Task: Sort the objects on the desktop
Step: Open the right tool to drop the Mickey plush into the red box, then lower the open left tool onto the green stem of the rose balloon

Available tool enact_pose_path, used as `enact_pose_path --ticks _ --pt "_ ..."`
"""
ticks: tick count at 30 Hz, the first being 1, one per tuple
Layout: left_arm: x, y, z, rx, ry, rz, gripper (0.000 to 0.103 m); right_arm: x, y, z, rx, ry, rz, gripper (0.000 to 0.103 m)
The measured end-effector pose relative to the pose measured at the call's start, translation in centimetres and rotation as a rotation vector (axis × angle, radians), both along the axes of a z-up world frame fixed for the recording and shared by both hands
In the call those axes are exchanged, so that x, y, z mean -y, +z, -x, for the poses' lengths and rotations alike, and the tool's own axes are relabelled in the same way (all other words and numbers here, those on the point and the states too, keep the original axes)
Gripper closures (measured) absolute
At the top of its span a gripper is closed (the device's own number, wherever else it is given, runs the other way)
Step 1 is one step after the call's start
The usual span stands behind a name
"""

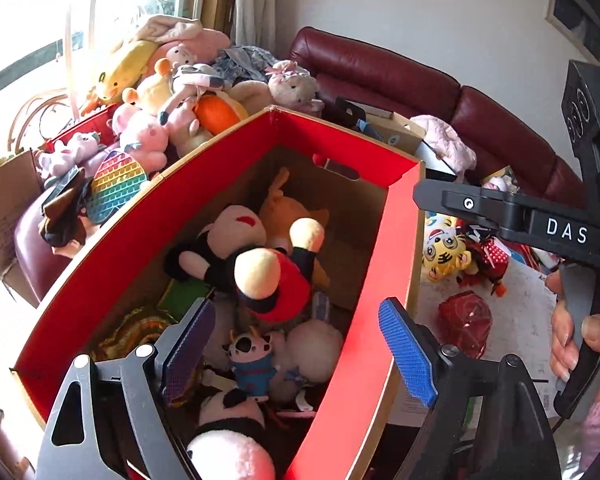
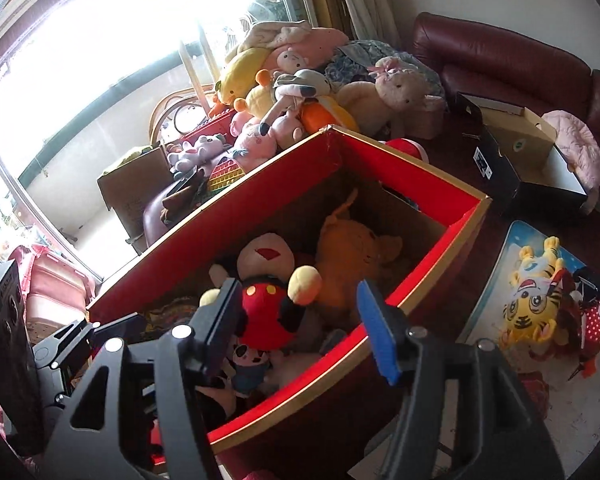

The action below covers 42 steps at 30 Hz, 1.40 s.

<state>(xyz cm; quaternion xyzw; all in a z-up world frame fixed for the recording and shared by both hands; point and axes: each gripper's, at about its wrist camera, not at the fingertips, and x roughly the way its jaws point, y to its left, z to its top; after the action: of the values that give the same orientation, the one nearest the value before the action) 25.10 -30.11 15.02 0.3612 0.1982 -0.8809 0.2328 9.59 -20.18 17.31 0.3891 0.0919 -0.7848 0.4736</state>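
Two grippers hang over the big red box (image 1: 204, 216), which I'll use as the landmark; both are spread wide with nothing between their fingers. Behind the box, the dark red sofa (image 1: 380, 68) carries a heap of plush toys (image 1: 160, 92), far larger than anything left to sort. The box itself is already well filled: a mouse doll in red shorts (image 1: 276, 276) lies on top of an orange plush (image 1: 284, 212), with a small cow doll (image 1: 248, 360) lower down.

Right of the box, on the tabletop (image 2: 572, 408), the tiger plush (image 2: 536, 312) lies face up, touching a red polka-dot toy (image 2: 594, 324) on its far side. Nearer the box sits a crumpled red bundle (image 1: 466, 320).

I'd judge the tiger light, soft and squashy, unlikely to slip from ribbed fingers; the plump head or body looks the best place to pinch, away from the thin limbs.

The left gripper (image 1: 296, 344) straddles the box's right wall, and the right gripper (image 2: 300, 328) hovers over its near corner. Those tall walls are the edges to mind; open room lies above the box and over the tabletop beyond it.
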Motion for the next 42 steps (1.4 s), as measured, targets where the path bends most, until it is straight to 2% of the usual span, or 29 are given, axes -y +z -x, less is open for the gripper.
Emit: enact_pose_path --ticks 7,13,19,27,32,37,42 --pt "-3.8 2.1 0.9 -0.013 -0.084 0.051 0.019 -6.0 1.1 0.5 -0.016 -0.057 0.002 0.042" --pt "-8.5 2.5 3.3 -0.004 -0.234 0.068 0.019 -13.9 0.4 1.0 -0.019 -0.163 -0.017 0.035" --pt "-14.0 -2.2 7.1 0.099 -0.377 0.017 0.018 -21.4 -2.6 1.1 0.033 -0.282 -0.049 0.034" --pt "-21.6 -9.0 11.9 0.243 -0.562 -0.052 0.019 -29.7 -9.9 0.7 0.133 -0.424 -0.135 0.033" --pt "-26.6 -13.6 13.9 0.342 -0.665 -0.024 0.019 -33.6 -13.8 0.9 0.229 -0.514 -0.132 0.033" --pt "-28.6 -16.9 15.3 0.417 -0.694 0.001 0.019 -35.1 -16.3 1.2 0.287 -0.545 -0.118 0.033" --pt "-29.0 -19.4 16.6 0.47 -0.682 -0.037 0.019 -35.0 -18.2 1.4 0.328 -0.545 -0.123 0.033"
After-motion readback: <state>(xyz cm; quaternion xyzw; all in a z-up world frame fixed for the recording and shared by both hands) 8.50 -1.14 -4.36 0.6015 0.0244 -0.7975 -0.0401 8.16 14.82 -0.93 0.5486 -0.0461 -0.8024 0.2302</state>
